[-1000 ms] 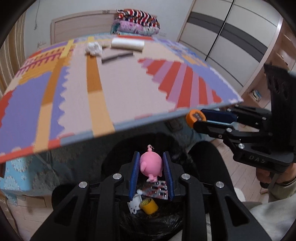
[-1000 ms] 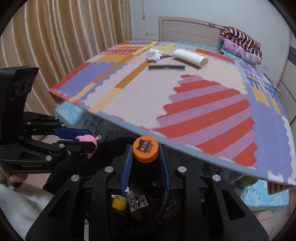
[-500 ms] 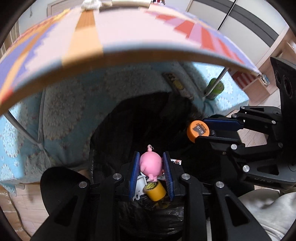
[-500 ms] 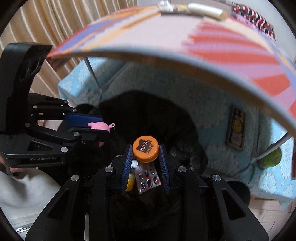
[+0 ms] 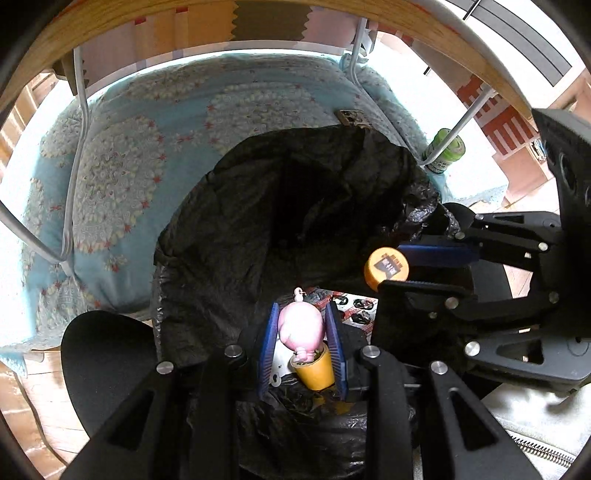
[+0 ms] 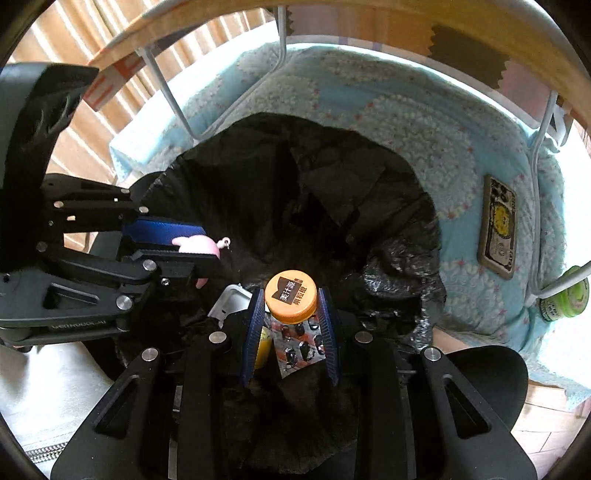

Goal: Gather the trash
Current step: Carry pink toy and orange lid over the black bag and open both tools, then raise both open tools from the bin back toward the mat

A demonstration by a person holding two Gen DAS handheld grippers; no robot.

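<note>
Both grippers hang over the open mouth of a black bin bag [image 5: 280, 206], pointing steeply down into it, each carrying one piece of trash.

Nearest in the left wrist view, the left gripper [image 5: 301, 332] has its blue pads drawn close and pinching a small pink toy figure [image 5: 300, 326] with a tiny loop on top. Below it, inside the bag, lie a yellow cap [image 5: 314, 369] and a used blister pack [image 5: 347, 304].

In the right wrist view, the right gripper [image 6: 290, 314] has its blue pads drawn close on the sides of an orange bottle cap [image 6: 291, 293], printed face up. The same blister pack [image 6: 299, 345] lies directly beneath it.

To do this step well, I judge each gripper should be held well inside the bag's rim before letting go, so the light pieces fall onto the pile and do not bounce off the crumpled plastic. Opening one at a time, with the grippers kept apart, would avoid a knock. Each seems placed well enough to release now.

Farther off, the bag's far rim rests against a light blue patterned bedcover [image 5: 122, 155]. White metal legs [image 5: 75, 147] rise from it to a low table's wooden edge [image 5: 258, 22] overhead. A green can [image 5: 445, 149] stands at the bedcover's right corner, beside a leg, and a flat patterned case [image 6: 496, 238] lies on the cover.
</note>
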